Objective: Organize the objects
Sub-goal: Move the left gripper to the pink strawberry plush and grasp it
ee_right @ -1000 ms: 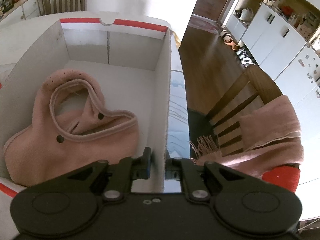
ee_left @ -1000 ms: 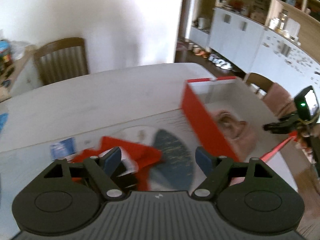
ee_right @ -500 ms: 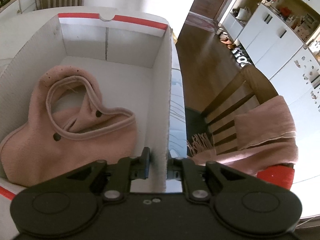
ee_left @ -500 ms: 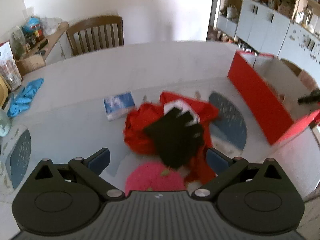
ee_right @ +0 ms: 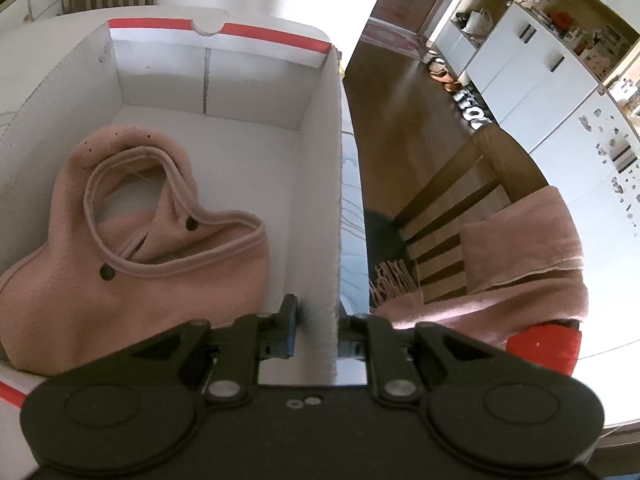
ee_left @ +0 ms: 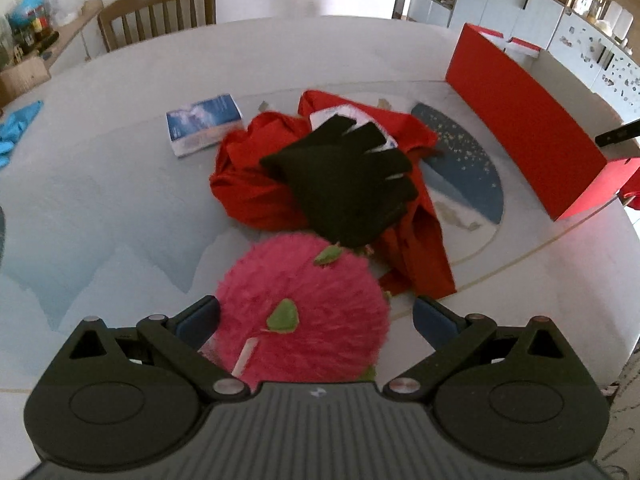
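My left gripper is wide open and hangs low over a pink fluffy item with green leaves, which lies between its fingers, untouched. Just beyond, a black glove rests on a crumpled red garment. The red box stands at the table's right. In the right wrist view, a pink fleece hood lies inside that box. My right gripper straddles the box's right wall. Its jaws are opening, and a gap shows between the left pad and the wall.
A blue-and-white packet lies left of the red garment, and a blue round mat to its right. A blue cloth sits at the far left. One wooden chair stands behind the table; another holds a pink scarf.
My left gripper swung from the box to the clothes pile, sank over the pink fluffy item, and its jaws widened. My right gripper's jaws parted slightly from the box wall.
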